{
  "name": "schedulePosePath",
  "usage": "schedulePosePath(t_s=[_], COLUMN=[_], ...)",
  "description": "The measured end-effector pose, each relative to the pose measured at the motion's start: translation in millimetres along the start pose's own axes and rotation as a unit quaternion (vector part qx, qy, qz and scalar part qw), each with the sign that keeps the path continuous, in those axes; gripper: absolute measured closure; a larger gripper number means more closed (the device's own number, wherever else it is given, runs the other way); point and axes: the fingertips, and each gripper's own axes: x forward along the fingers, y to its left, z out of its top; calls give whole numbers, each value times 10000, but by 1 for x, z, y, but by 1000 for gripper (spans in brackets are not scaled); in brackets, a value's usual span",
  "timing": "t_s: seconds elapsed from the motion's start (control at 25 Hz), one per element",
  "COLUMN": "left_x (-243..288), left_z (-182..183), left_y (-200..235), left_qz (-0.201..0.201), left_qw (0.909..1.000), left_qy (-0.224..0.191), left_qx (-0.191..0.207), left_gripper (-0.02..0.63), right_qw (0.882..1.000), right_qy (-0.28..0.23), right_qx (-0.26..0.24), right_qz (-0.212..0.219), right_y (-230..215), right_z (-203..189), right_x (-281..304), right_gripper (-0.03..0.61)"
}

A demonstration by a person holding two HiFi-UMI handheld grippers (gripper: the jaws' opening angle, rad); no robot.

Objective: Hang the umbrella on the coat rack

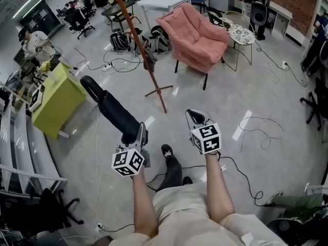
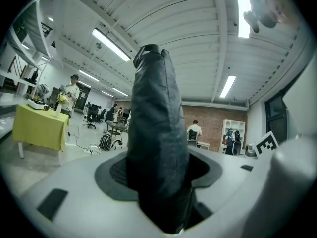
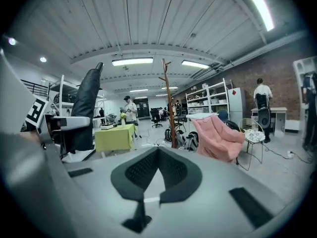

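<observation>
A black folded umbrella (image 1: 110, 106) sticks out up and to the left from my left gripper (image 1: 141, 133), which is shut on its lower end. In the left gripper view the umbrella (image 2: 156, 128) stands between the jaws and fills the middle. The brown wooden coat rack (image 1: 138, 45) stands on the floor ahead, leaning in this view, its crossed feet (image 1: 159, 91) just beyond both grippers. My right gripper (image 1: 195, 118) is shut with nothing in it, to the right of the umbrella. Its own view shows the coat rack (image 3: 170, 103) upright ahead and the umbrella (image 3: 86, 103) at the left.
A pink armchair (image 1: 197, 35) stands right of the rack, with a round side table (image 1: 240, 35) beyond it. A yellow-green table (image 1: 59, 99) is at the left. Bags (image 1: 120, 40) and cables (image 1: 256, 129) lie on the floor. The person's shoe (image 1: 171, 163) shows below the grippers.
</observation>
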Motion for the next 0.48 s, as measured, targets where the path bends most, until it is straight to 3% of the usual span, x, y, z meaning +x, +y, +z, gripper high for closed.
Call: schedulePosePath(t_s=[0.32, 0.48], left_x=[40, 60], left_z=[-2, -5], left_y=[9, 23], left_qz=[-13, 63], left_qw=[9998, 9999], left_qy=[1, 71], left_qx=[-180, -80], left_gripper=[351, 351], right_qw=[9996, 9996], right_qy=[295, 273], right_qx=[31, 117], right_qz=[2, 11], right_y=[-22, -34], right_z=[-8, -2], right_x=[28, 50], right_gripper=[574, 574])
